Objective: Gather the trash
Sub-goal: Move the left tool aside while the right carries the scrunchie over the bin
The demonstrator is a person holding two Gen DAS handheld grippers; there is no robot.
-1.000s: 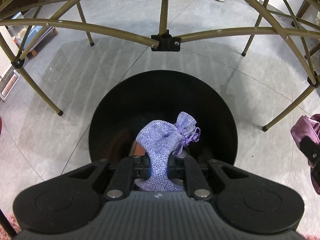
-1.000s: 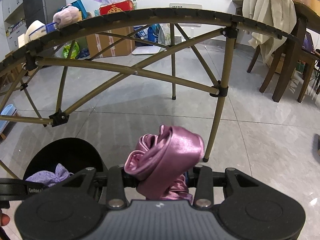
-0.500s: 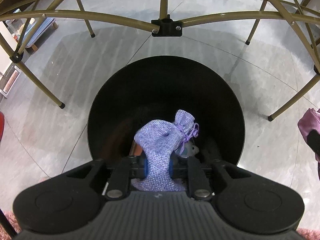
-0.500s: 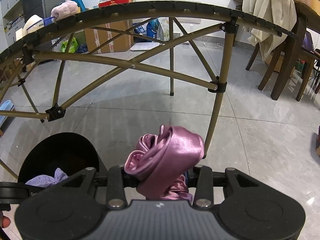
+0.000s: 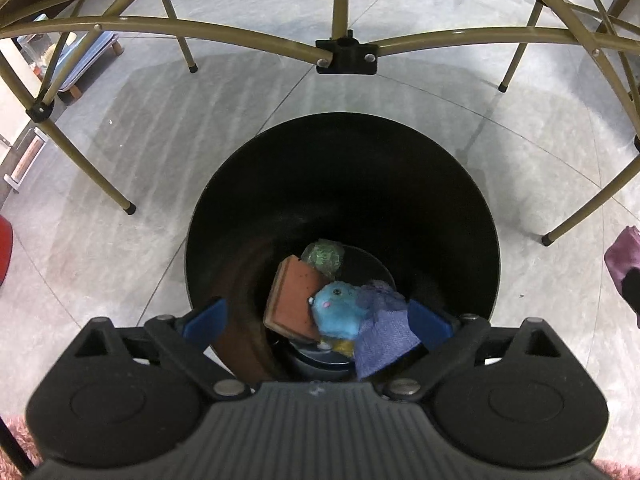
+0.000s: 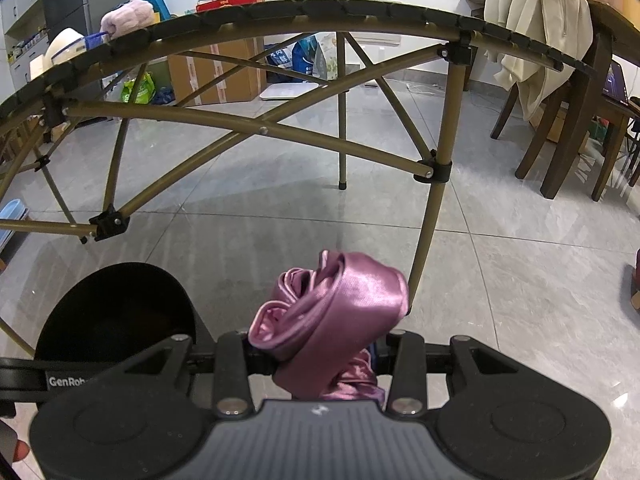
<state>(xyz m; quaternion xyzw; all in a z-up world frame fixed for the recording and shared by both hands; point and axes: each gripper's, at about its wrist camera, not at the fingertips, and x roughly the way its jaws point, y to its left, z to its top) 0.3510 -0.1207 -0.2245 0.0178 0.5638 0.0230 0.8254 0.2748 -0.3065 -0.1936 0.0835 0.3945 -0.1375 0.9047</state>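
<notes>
Grey floor tiles surround the black bin; left gripper gapes wide above it, right gripper clamps pink satin cloth.

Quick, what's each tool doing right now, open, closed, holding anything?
Left tool: open, holding nothing, above the black bin; the purple pouch falls free.
Right tool: closed on the pink satin cloth.
</notes>
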